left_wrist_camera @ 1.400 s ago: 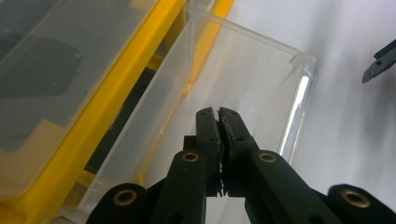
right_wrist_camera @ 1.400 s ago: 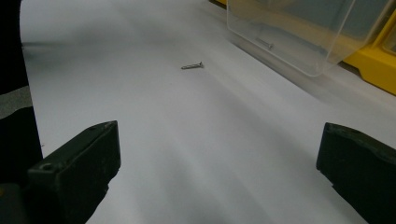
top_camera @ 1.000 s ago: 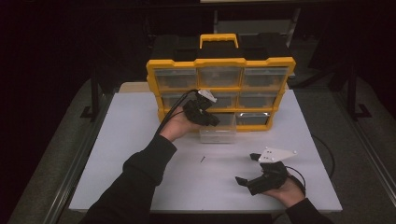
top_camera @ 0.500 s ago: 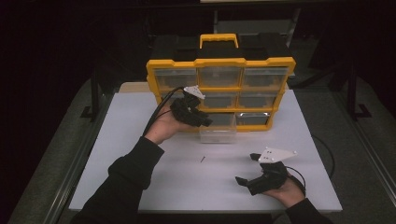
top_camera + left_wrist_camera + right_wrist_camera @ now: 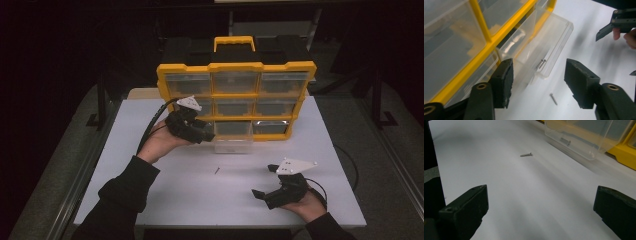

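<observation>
Loose screw (image 5: 217,170) – pulled-out drawer (image 5: 233,145) nr.

The left black two-jaw gripper (image 5: 206,134), raised on an outstretched forearm, had just been opening with nothing between its jaws, while the right black two-jaw gripper (image 5: 264,181) rested low, jaws wide apart.

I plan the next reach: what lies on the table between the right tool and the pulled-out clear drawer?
One small screw lies on bare white table between the right tool and the clear drawer, seen in the right gripper view.
</observation>
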`<act>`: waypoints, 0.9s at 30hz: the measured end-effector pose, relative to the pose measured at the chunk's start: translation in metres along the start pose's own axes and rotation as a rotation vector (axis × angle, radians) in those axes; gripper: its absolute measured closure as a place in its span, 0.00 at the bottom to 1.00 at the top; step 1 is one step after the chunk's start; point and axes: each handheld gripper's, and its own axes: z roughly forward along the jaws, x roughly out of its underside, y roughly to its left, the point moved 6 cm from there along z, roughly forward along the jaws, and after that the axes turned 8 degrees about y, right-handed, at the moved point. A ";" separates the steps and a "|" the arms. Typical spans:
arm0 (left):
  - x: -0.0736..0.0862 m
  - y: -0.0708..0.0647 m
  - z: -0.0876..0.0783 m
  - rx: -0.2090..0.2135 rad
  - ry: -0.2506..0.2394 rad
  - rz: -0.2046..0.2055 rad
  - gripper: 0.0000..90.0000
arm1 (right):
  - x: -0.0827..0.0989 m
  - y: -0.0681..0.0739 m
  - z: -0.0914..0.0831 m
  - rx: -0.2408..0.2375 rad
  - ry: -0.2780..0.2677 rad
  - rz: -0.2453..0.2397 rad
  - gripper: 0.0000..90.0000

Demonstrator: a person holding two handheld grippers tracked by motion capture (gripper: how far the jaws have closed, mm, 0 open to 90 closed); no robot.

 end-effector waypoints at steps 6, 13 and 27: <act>0.015 -0.002 0.007 0.003 0.006 -0.012 0.38 | 0.000 0.000 0.000 0.001 -0.001 -0.001 0.00; 0.029 -0.001 0.018 -0.009 0.017 -0.025 0.29 | 0.001 0.000 0.000 0.001 0.002 0.000 0.00; 0.050 -0.017 0.050 -0.030 0.039 -0.016 0.19 | 0.001 0.000 0.000 0.000 0.005 0.001 0.00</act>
